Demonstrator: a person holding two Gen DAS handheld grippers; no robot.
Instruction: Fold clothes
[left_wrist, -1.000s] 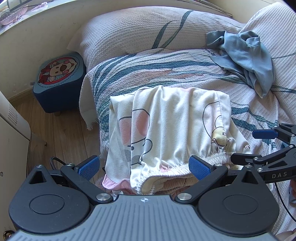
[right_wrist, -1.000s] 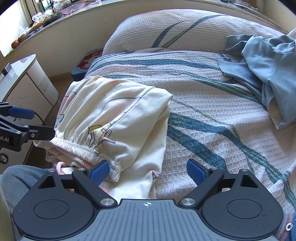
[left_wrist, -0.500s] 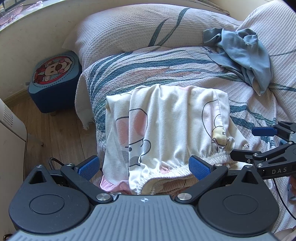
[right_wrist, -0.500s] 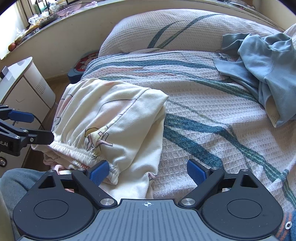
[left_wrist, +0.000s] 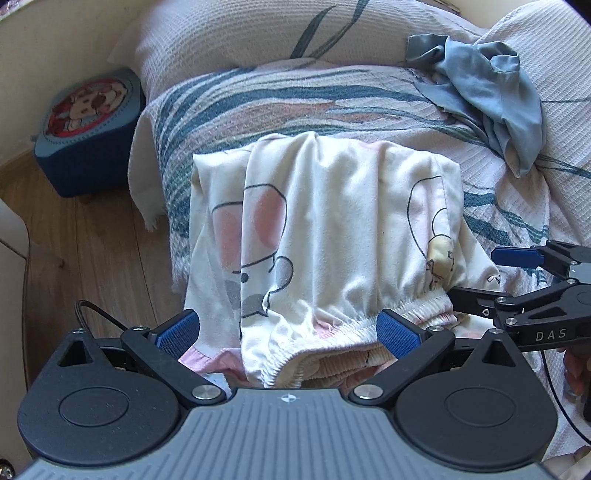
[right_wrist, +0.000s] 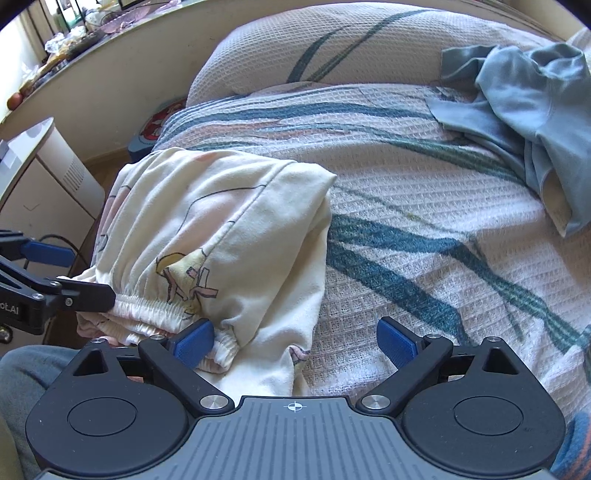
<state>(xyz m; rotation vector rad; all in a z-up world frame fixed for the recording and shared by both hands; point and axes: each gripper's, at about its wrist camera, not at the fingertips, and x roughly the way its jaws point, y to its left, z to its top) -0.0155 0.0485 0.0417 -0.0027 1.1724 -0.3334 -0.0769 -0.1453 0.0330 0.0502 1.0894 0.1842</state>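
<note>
- Cream printed pants (left_wrist: 332, 236) lie folded on the bed (right_wrist: 424, 229), at its near edge; the elastic waistband (left_wrist: 369, 317) faces us, the folded edge points toward the pillow (left_wrist: 258, 40)
- Long axis of the bundle runs away from both tools, waistband end nearest
- Left tool (left_wrist: 290, 332): released, jaws spread wide, the waistband lying between them, nothing pinched
- Right tool (right_wrist: 295, 343): released as well; its left pad sits at the waistband's right corner, the right pad over bare bedspread
- We judge both tools about equally near the waistband, one toward each end
- Both tools held low and level, pointing along the bed
- Blue garment (right_wrist: 535, 103) lies crumpled well apart, on the far right
</note>
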